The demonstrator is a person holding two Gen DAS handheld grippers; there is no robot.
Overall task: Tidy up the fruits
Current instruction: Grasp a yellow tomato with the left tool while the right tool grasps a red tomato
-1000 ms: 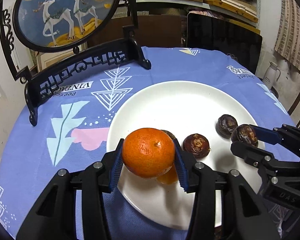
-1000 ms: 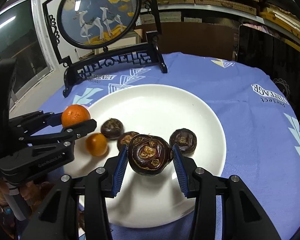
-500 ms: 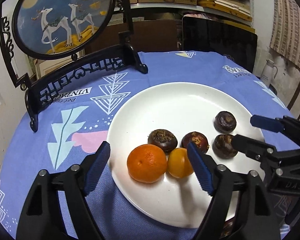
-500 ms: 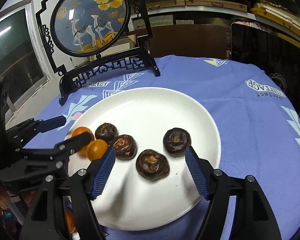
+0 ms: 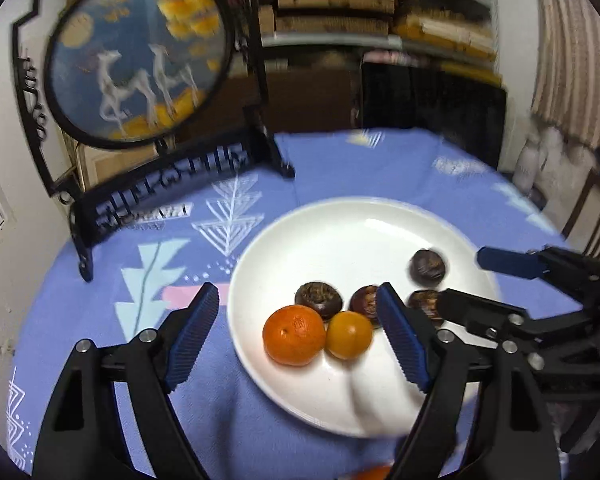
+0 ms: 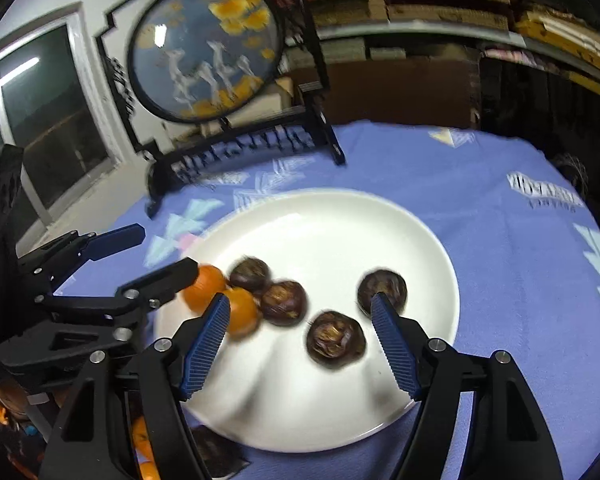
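A white plate [image 5: 340, 208] on the blue tablecloth holds a large orange [image 5: 294, 334], a smaller yellow-orange fruit [image 5: 349, 335] touching it, and several dark brown water chestnuts [image 5: 319, 299]. My left gripper [image 5: 296, 294] hovers above the near-left part of the plate. Its jaws are opening and nothing is between them. My right gripper [image 6: 299, 300] stands open above the plate's near side, over the chestnuts [image 6: 335, 339] without touching them. Each gripper shows in the other's view: the right one [image 5: 464, 278] and the left one [image 6: 166, 250]. The plate [image 6: 340, 208] looks slightly blurred.
A round deer picture on a black carved stand [image 5: 140, 60] occupies the table's far left. A dark flat panel [image 5: 432, 116] leans behind the table and a white flask [image 5: 532, 160] stands at the right. More orange fruit [image 6: 144, 440] lies below the table's near-left edge.
The left gripper opened and left the large orange on the plate. The right gripper opened and left a chestnut on the plate. Both have pulled back and up.
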